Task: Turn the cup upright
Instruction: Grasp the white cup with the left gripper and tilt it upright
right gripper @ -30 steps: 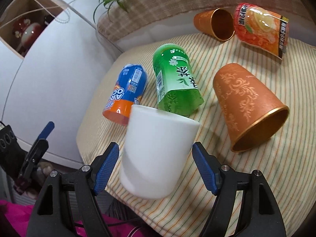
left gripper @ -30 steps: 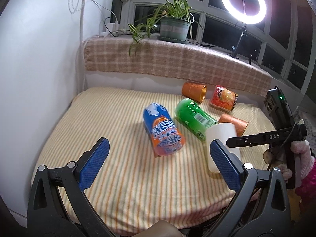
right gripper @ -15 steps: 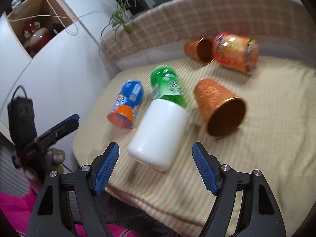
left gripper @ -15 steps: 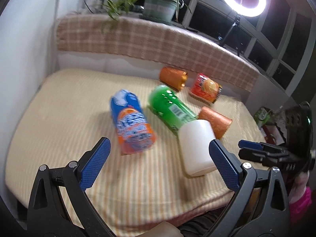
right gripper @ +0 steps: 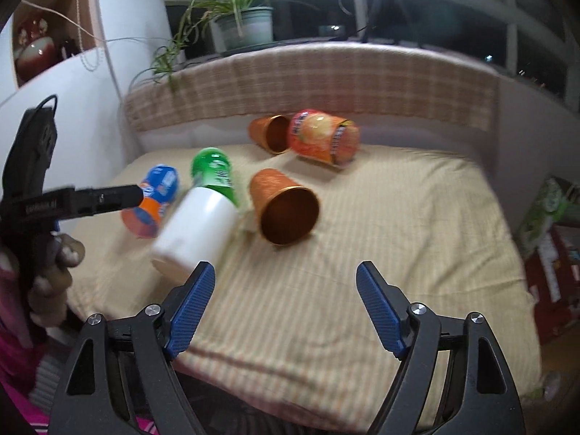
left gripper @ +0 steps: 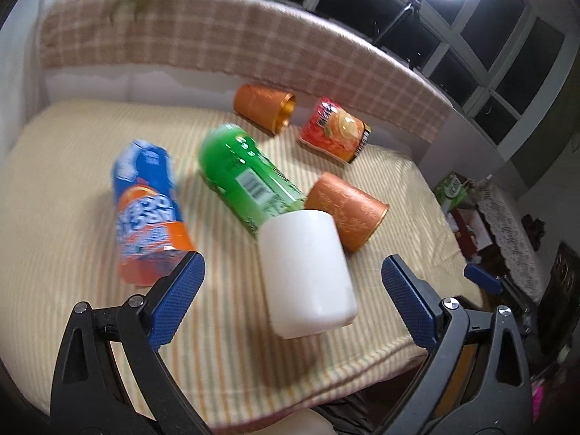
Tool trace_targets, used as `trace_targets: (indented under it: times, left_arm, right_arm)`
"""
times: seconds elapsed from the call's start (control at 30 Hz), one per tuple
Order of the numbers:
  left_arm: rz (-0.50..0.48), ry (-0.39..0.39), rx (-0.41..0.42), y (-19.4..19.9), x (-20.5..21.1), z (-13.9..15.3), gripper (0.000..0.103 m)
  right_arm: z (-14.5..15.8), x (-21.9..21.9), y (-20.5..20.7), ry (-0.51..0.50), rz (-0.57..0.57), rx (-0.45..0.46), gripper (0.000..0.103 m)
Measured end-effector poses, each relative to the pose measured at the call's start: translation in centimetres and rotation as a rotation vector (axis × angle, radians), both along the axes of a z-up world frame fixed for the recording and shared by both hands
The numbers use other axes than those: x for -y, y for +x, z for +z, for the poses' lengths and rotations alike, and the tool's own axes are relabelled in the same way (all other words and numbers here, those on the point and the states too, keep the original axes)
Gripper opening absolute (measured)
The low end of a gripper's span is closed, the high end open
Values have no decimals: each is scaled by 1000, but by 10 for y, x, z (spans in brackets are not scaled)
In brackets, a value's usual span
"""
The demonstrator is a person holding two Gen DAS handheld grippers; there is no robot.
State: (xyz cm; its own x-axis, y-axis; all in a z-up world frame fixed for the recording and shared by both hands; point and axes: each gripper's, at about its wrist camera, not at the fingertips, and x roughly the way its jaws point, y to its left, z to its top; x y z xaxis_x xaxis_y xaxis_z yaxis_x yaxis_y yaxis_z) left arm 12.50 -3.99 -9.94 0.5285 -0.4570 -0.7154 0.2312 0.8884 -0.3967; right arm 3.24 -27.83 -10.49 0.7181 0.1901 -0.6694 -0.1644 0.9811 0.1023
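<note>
A white cup (left gripper: 306, 272) lies on its side on the striped cloth near the front edge, base toward me; it also shows in the right wrist view (right gripper: 197, 230). My left gripper (left gripper: 291, 299) is open, its jaws on either side of the cup, not touching it. My right gripper (right gripper: 284, 308) is open and empty, to the right of the cup and back from it. An orange patterned cup (right gripper: 284, 210) lies on its side beside the white one, mouth toward the right wrist camera. A second orange cup (left gripper: 264, 108) lies at the back.
A blue-orange can (left gripper: 146, 206), a green can (left gripper: 246, 177) and a red-orange can (left gripper: 335, 134) lie on the cloth-covered table (right gripper: 398, 253). A checked cloth covers the ledge behind. A potted plant (right gripper: 243, 25) stands above. Boxes (right gripper: 547, 228) sit on the right.
The right gripper has pulled back and to the right, away from the white cup, which now lies on its side. The left gripper has swung in around the cup.
</note>
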Motion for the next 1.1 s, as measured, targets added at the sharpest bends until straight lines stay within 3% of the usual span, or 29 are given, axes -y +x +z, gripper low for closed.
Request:
trace_targets:
  times: [0.33, 0.43, 0.73, 0.9, 1.1]
  left_arm:
    - [-69, -48, -154, 38, 18, -25, 93]
    - [-75, -38, -172, 45, 21, -31, 87]
    - [-114, 8, -226, 56, 31, -43, 86]
    - [-138, 29, -252, 59, 36, -50, 78]
    - [-140, 36, -235, 57, 37, -48, 78]
  right_arm:
    - [-3, 13, -11, -22, -70, 21, 80]
    - [-3, 10, -12, -36, -65, 30, 80]
    - [0, 6, -15, -55, -62, 59, 80]
    - [1, 7, -15, -54, -75, 64, 80]
    - [2, 9, -15, -61, -84, 66, 80]
